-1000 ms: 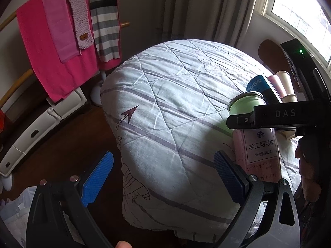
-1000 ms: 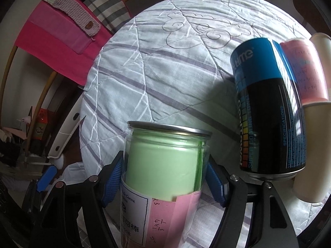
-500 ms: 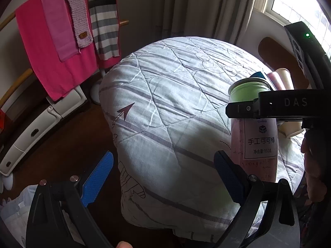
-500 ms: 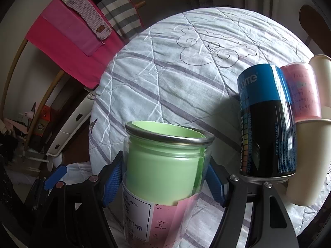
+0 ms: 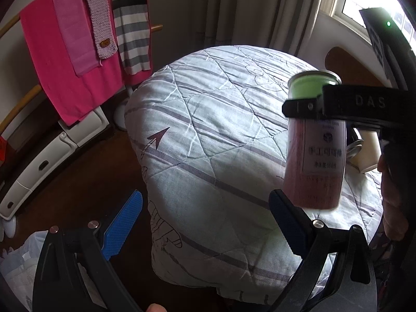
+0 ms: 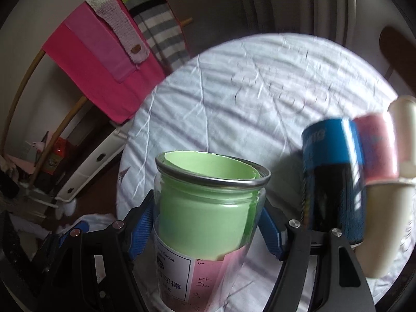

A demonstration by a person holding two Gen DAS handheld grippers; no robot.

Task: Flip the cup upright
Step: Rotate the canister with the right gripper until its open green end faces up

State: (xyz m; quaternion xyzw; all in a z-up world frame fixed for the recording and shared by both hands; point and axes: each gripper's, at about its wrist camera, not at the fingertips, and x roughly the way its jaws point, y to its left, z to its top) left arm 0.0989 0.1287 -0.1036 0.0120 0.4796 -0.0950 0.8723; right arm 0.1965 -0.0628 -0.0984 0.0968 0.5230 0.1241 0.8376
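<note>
While upright, cup sits clamped — right gripper.

The left gripper, blue-padded jaws spread wide, hangs over the edge of a pale quilted bed. At right, the black right gripper clamps a clear glass cup with green and pink lining, upright above the quilt.
</note>
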